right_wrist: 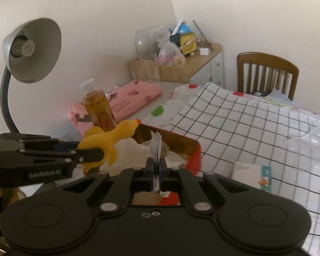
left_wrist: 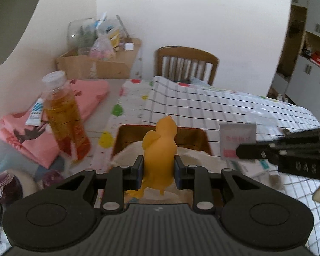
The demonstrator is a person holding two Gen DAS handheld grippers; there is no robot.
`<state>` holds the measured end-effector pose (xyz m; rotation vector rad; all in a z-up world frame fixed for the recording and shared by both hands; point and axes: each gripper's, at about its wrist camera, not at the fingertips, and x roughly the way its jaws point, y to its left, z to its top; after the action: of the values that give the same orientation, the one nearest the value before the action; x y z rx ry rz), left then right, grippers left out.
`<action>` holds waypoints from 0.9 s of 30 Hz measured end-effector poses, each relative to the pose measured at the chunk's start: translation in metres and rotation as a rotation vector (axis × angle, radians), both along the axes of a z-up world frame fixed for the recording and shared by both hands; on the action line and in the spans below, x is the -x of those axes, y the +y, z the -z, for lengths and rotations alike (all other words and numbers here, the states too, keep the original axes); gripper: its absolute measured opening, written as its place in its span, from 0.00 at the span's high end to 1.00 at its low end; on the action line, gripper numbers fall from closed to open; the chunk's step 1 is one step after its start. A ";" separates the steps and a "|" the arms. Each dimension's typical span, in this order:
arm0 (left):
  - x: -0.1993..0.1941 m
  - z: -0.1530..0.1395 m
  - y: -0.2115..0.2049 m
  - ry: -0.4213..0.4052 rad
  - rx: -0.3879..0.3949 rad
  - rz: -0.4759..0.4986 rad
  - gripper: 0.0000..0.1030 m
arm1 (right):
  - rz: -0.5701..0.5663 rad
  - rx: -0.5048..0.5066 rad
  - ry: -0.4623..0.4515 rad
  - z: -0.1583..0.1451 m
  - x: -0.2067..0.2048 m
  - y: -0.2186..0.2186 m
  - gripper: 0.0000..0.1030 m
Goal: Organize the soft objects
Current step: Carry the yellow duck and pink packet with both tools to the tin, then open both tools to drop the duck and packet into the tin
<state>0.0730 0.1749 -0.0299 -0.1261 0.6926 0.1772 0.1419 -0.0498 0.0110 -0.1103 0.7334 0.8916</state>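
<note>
A soft yellow duck toy (left_wrist: 162,147) stands upright between the pads of my left gripper (left_wrist: 158,166), which is shut on its body. In the right wrist view the duck toy (right_wrist: 108,138) hangs from the left gripper (right_wrist: 91,155) over the left end of a red box (right_wrist: 194,155). My right gripper (right_wrist: 157,166) is shut on a thin flat packet (right_wrist: 156,149), seen edge-on. The left wrist view shows the packet (left_wrist: 237,136) as grey with pink print, held by the right gripper (left_wrist: 239,151) beside the red box (left_wrist: 204,137). White cloth (left_wrist: 128,153) lies in the box.
An orange drink bottle (left_wrist: 64,115) stands left of the box on folded pink cloth (left_wrist: 89,93). A checked cloth (left_wrist: 223,106) covers the table. A desk lamp (right_wrist: 32,51) rises at the left. A wooden chair (left_wrist: 186,64) and a cluttered cardboard box (left_wrist: 91,66) stand behind.
</note>
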 end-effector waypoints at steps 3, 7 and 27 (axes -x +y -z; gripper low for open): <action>-0.008 0.005 0.012 0.016 0.009 -0.030 0.73 | -0.014 0.025 0.024 0.010 -0.003 0.013 0.96; -0.019 0.014 0.019 0.030 0.012 -0.042 0.73 | -0.030 0.068 0.078 0.026 -0.009 0.027 0.96; -0.052 0.058 0.008 0.187 -0.015 -0.006 0.73 | -0.108 0.205 0.120 0.059 -0.013 0.055 0.96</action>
<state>0.1252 0.1833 -0.0875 -0.0981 0.8771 0.2016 0.1551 0.0049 -0.0481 -0.2826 0.9375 0.9299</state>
